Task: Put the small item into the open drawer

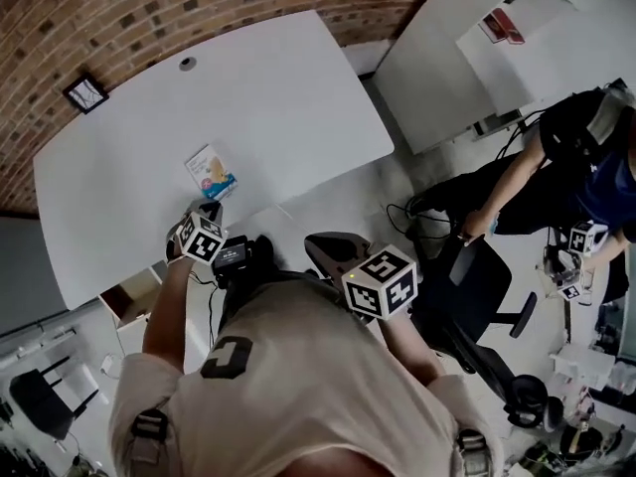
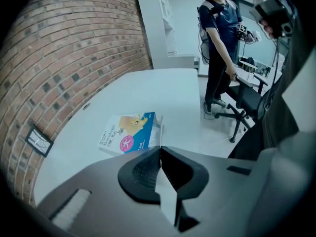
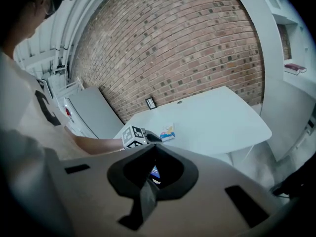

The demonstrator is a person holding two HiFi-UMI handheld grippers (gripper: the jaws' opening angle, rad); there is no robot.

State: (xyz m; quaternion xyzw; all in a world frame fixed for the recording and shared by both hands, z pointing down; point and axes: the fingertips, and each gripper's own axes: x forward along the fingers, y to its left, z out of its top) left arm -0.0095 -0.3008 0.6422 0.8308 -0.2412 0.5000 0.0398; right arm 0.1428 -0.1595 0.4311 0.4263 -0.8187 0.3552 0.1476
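Note:
The small item is a flat blue and white box (image 1: 212, 172) that lies on the white table (image 1: 278, 97) near its front edge. In the left gripper view the box (image 2: 129, 132) sits just beyond my left gripper (image 2: 161, 147), whose jaws are shut with nothing between them. From above, the left gripper (image 1: 207, 211) hovers at the table's front edge, short of the box. My right gripper (image 3: 155, 145) is held back near my chest with its tips together and empty. An open drawer (image 1: 132, 296) shows below the table's front left.
A brick wall with a small framed picture (image 1: 85, 92) runs behind the table. To the right, another person (image 1: 586, 167) stands by a black office chair (image 1: 477, 286) and a second white table (image 1: 447, 58). Cables lie on the floor there.

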